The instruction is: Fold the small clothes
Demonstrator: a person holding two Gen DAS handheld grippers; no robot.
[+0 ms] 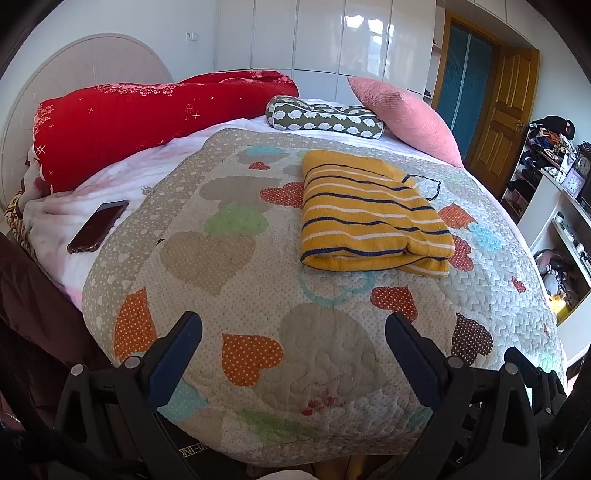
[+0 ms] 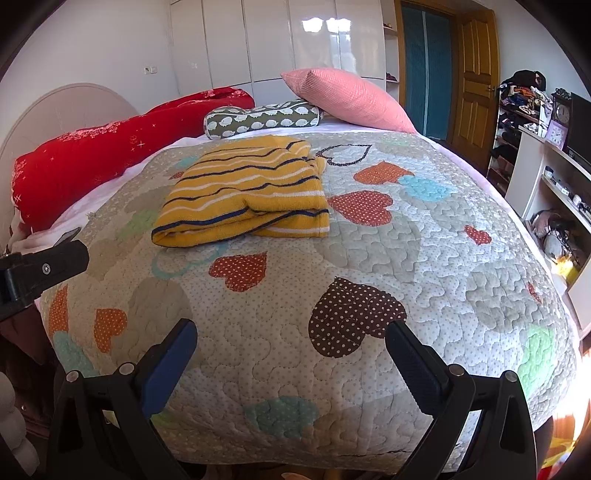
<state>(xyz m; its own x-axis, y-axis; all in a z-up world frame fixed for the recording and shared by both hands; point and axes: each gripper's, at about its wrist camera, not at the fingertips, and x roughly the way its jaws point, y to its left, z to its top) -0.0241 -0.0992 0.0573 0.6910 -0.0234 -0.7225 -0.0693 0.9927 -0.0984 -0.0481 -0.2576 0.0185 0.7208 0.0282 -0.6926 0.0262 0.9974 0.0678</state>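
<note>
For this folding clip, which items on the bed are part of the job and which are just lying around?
Part of the job:
- yellow striped garment, lying folded on the heart-patterned quilt
- left gripper, open and empty
- right gripper, open and empty

Just lying about:
- phone
- red duvet
- hedgehog-print bolster
- pink pillow

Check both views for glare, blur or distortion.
Left wrist view: strong fisheye bulge of the heart-patterned quilt, window glare on the glossy white wardrobe doors, folded yellow striped garment sharp. Right wrist view: same bulge and glare, overexposed sunlight at lower right.
</note>
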